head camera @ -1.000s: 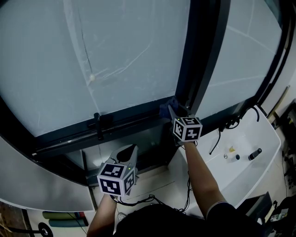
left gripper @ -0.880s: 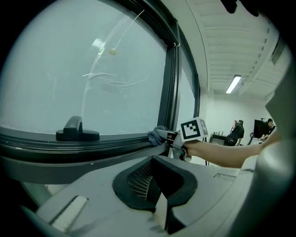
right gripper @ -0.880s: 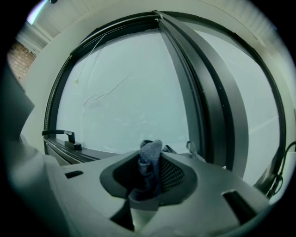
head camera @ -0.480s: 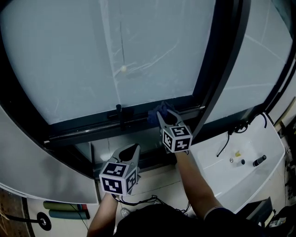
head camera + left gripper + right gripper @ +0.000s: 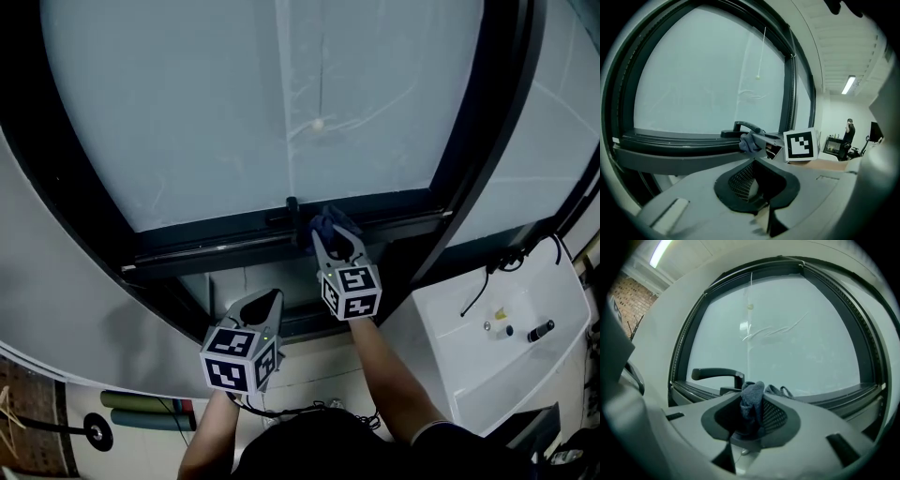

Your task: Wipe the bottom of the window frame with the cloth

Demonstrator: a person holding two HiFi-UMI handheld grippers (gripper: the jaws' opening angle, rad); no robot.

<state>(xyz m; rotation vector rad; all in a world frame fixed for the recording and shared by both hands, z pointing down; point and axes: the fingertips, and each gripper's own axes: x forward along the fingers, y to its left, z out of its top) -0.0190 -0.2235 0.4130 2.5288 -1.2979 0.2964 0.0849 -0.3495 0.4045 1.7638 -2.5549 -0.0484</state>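
Right gripper (image 5: 329,229), pinching the cloth (image 5: 322,222), has slid along the bottom frame rail (image 5: 206,242) to just beside the window handle (image 5: 292,212), extending the wiped stretch toward it.

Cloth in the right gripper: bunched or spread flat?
Bunched. The cloth sits as a wad clamped between the jaws of the right gripper, against the bottom of the window frame beside the handle.
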